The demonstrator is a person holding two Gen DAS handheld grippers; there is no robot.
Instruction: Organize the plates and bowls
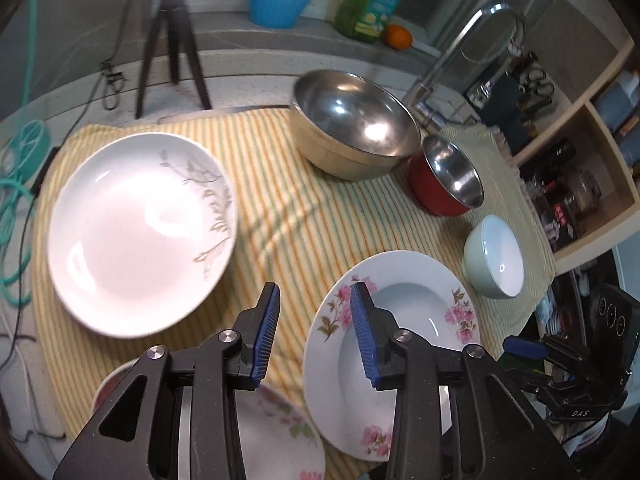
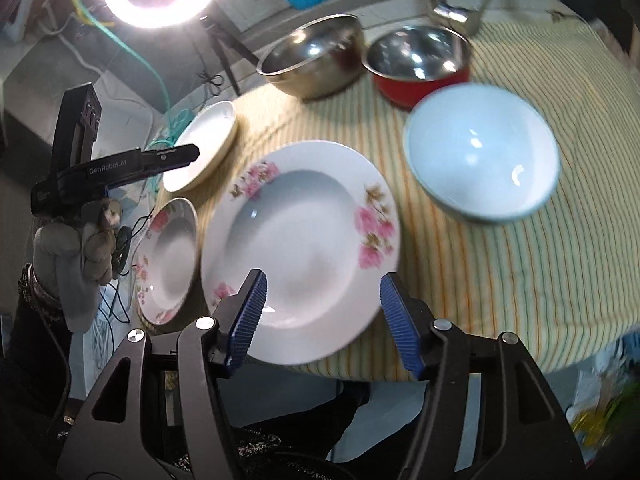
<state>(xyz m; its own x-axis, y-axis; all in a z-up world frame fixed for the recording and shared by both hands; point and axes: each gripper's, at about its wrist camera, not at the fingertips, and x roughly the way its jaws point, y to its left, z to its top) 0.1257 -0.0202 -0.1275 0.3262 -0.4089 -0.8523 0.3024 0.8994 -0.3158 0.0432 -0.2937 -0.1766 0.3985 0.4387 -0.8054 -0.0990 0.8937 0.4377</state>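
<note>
Both grippers, left & right, sit open, nothing held. I judge next: grab pink-flower plate, stack w/ small flower plate.

Everything sits on a soft striped cloth, woven and matt. The big steel bowl is shiny bare metal with bright glints; the red bowl has the same polished steel inside, glossy red coat outside. The flower plate and pale bowl look like glazed ceramic, smooth and glossy. Fingers carry ribbed blue pads on matt black plastic.
</note>
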